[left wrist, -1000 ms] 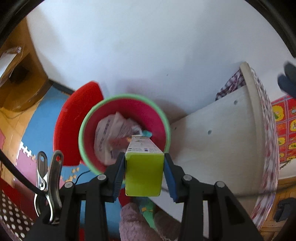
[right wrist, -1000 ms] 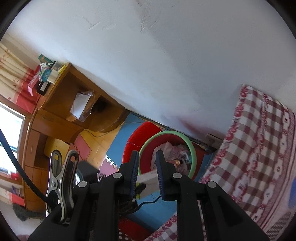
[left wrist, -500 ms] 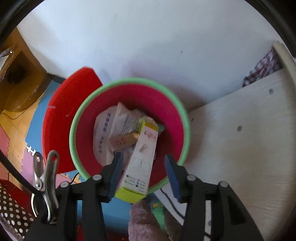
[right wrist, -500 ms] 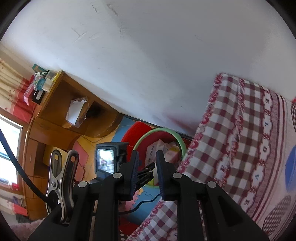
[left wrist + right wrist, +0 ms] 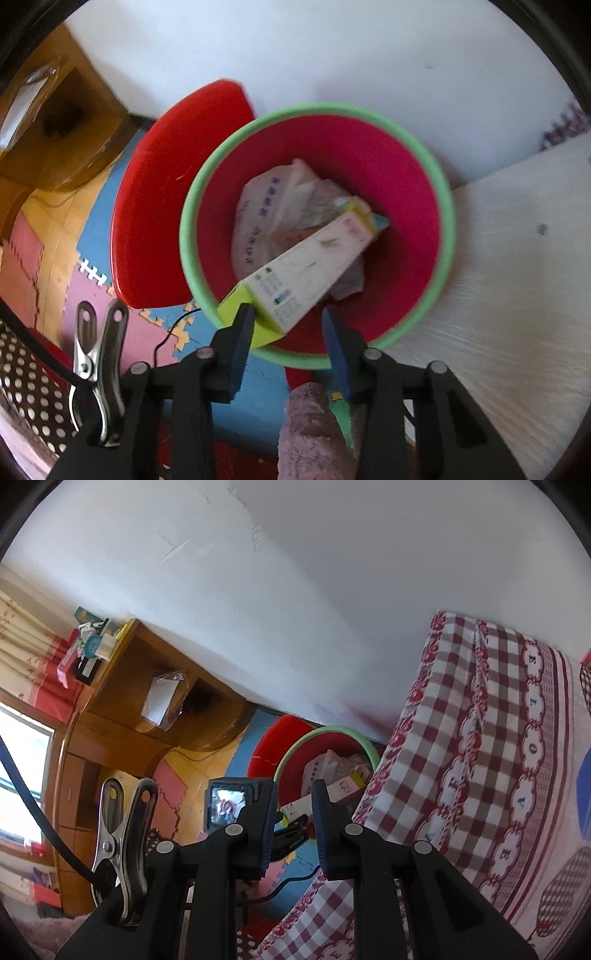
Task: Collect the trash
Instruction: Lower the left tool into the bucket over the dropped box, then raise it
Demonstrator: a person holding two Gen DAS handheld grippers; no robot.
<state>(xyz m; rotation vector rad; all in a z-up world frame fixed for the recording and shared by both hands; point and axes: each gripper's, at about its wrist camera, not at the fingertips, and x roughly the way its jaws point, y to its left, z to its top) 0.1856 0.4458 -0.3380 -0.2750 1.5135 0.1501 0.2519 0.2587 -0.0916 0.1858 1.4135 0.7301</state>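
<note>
From the left wrist, the left gripper point(image 5: 288, 325) has its jaws closing, empty, above the carton point(image 5: 306, 266) lying tilted on paper in the red bin point(image 5: 406, 206). From the right wrist, the right gripper point(image 5: 293, 805) holds nothing, jaws narrowly apart, beside the checked bed point(image 5: 480, 775).

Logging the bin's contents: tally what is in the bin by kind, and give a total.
Boxes: 1, the box leaning in the bin
Crumpled paper wrappers: 1 bundle, the wrappers; separate pieces cannot be told apart
Total: 2
</note>
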